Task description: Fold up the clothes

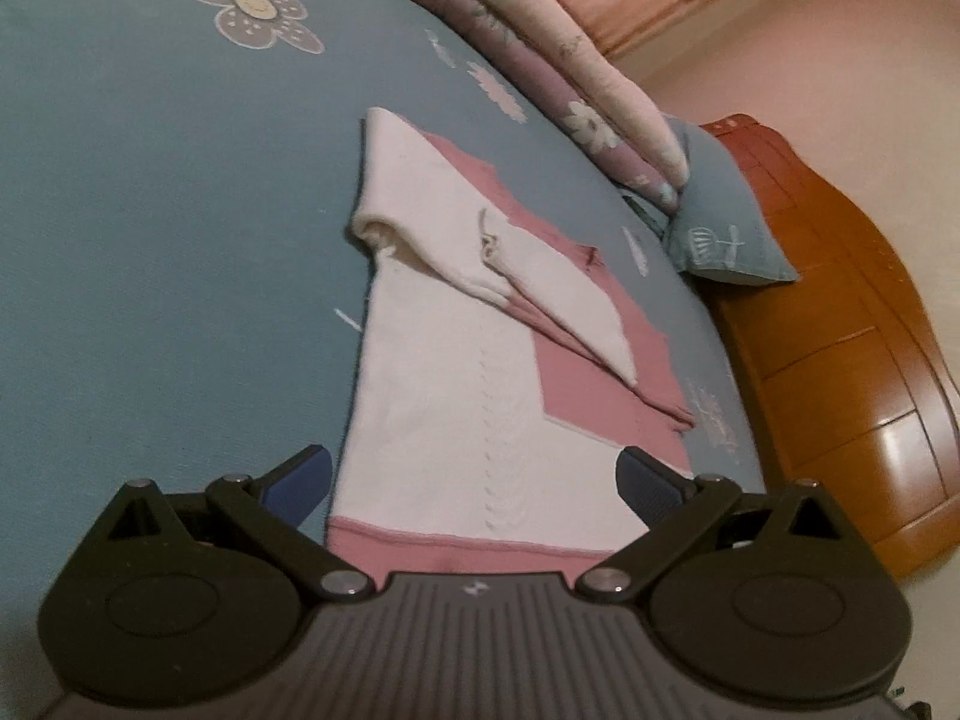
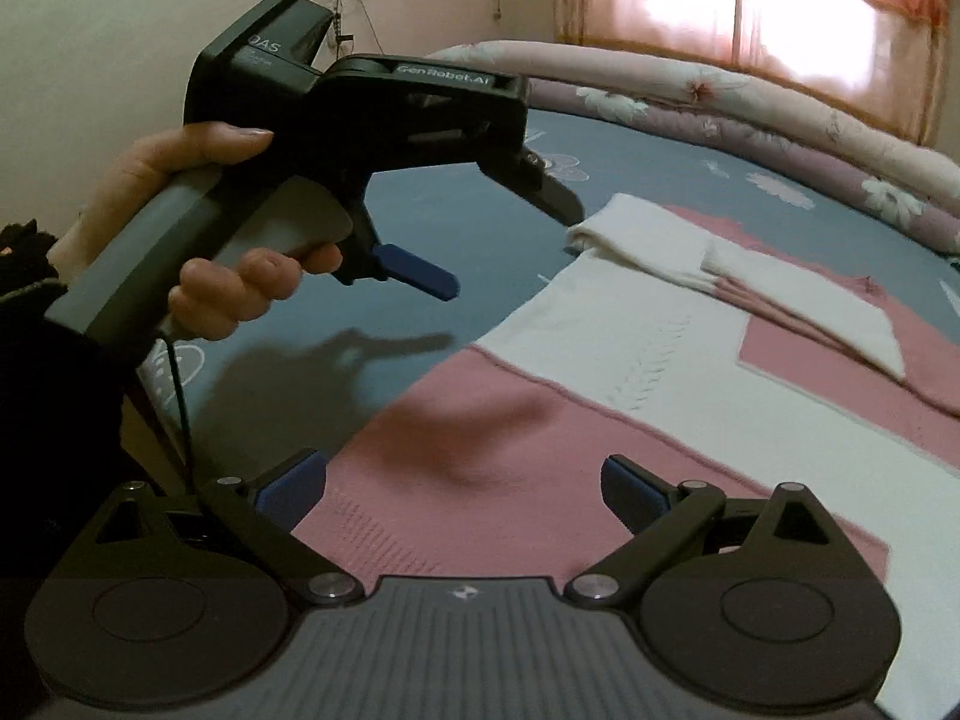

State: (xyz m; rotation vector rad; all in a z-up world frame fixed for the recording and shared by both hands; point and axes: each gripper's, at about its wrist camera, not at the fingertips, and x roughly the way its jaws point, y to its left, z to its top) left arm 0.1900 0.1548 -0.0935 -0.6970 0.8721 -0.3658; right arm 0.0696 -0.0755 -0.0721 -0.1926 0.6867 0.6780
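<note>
- Sweater point(image 1: 456, 372), pink and white knit: lies flat on the blue bed sheet point(image 1: 150, 228), its pink hem band nearest both cameras, its white sleeves point(image 1: 540, 276) already laid across the body toward the far end.
- Left tongs point(image 1: 474, 477): spread wide and empty, poised just above the hem; in the right wrist view they hover over the sheet beside the sweater's left edge, held by a hand point(image 2: 198, 240) in a dark sleeve.
- Right tongs point(image 2: 465, 489): likewise parted, holding nothing, over the pink hem area.
- Step in hand, as judged: taking the two hem corners to carry the lower half up over the sleeves.
- Technique advised: set each blue pad at a corner of the hem band, pinch both knit layers together, close evenly, then lift both sides at the same height so the fold line runs straight across.
- Risk: a grip on the top layer alone would drag the knit and disturb the folded sleeves.
- Surroundings: rolled floral quilt point(image 1: 540, 60) and a blue pillow point(image 1: 720, 228) lie well apart from the sweater, against a wooden headboard point(image 1: 840, 330).
</note>
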